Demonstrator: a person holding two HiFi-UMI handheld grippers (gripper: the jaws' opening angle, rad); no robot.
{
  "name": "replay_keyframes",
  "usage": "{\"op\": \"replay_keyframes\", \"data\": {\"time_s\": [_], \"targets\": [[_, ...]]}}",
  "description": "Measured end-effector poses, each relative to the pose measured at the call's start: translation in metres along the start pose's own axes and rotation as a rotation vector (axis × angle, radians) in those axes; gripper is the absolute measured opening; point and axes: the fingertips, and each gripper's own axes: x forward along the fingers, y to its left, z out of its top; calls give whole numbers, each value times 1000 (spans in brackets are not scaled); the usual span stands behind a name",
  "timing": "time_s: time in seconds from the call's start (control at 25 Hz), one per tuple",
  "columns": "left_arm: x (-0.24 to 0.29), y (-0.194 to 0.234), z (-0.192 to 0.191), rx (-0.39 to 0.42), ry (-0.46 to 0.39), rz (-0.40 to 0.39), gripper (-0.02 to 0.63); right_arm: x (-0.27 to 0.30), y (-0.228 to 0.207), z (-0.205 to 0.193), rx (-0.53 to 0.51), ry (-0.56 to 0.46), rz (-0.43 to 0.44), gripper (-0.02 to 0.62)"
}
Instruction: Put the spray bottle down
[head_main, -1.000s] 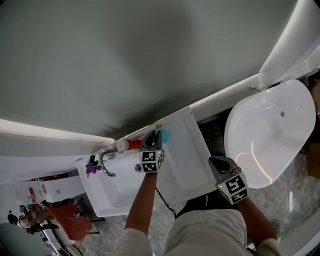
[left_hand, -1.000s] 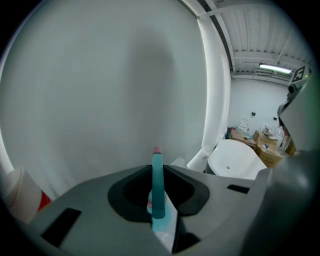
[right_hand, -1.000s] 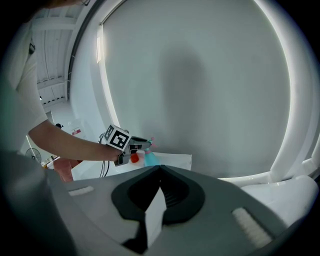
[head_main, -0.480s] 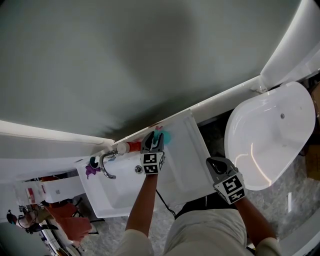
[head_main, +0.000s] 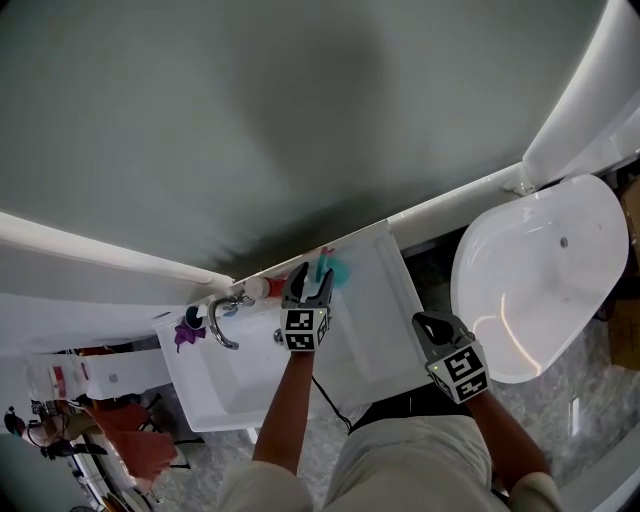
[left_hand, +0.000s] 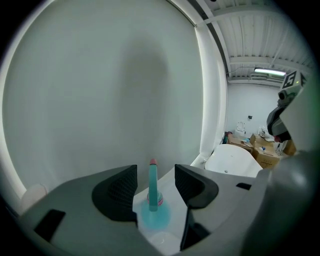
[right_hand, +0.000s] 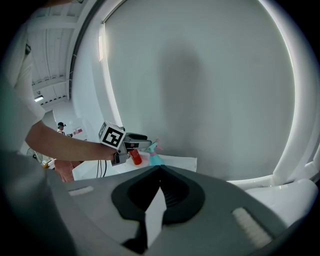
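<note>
The teal spray bottle (left_hand: 152, 214) with a pink-tipped nozzle (left_hand: 152, 162) stands upright on the white sink counter (head_main: 375, 300), close to the wall. My left gripper (left_hand: 155, 187) is open. Its jaws have just been opening and now stand on either side of the bottle without touching it. In the head view the bottle (head_main: 331, 269) shows just beyond the left gripper (head_main: 308, 287). My right gripper (right_hand: 160, 172) is shut on nothing and hangs off the counter's front right corner (head_main: 438, 328). From the right gripper view I see the left gripper (right_hand: 135, 142) at the bottle (right_hand: 154, 158).
A chrome faucet (head_main: 222, 325) stands over the basin (head_main: 240, 375) at the left. A red-and-white bottle (head_main: 264, 288) lies by the wall and a purple object (head_main: 185, 335) sits at the basin's corner. A white oval bowl (head_main: 540, 280) is at the right.
The left jaws have let go of the spray bottle and spread wide. The gripper has lifted slightly, and the bottle stays standing on the counter. The right gripper has hardly moved.
</note>
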Motion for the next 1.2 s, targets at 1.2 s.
{"op": "replay_keyframes", "data": {"time_s": [1.2], "targets": [[-219, -69, 45, 105, -224, -85, 149, -103, 84, 6, -89, -127, -85, 11]]}}
